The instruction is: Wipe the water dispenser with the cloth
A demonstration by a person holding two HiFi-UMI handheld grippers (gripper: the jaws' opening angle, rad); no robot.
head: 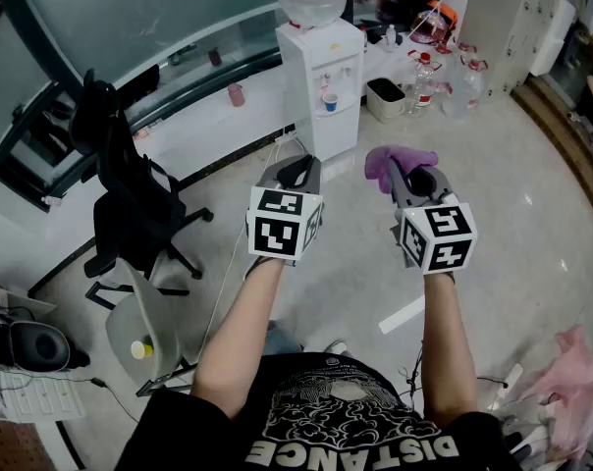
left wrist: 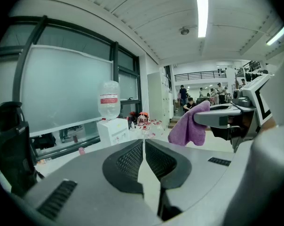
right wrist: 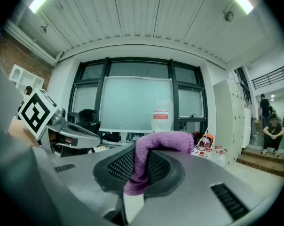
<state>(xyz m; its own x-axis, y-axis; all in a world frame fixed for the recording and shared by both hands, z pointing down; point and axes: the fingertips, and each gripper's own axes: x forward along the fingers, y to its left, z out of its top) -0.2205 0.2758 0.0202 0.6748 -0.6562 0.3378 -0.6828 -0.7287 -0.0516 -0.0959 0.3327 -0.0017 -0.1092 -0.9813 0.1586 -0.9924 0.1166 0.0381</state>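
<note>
Purple cloth pinched between right gripper jaws; left gripper jaws pressed together.

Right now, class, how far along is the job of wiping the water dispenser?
Done: the right gripper has its jaws shut on the purple cloth. In hand: it is held up facing the water dispenser, which stands well off. Left: closing in and all the wiping. The left gripper is shut, empty.

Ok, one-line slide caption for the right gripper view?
Right tongs shut on the purple cloth, water dispenser straight ahead.
</note>
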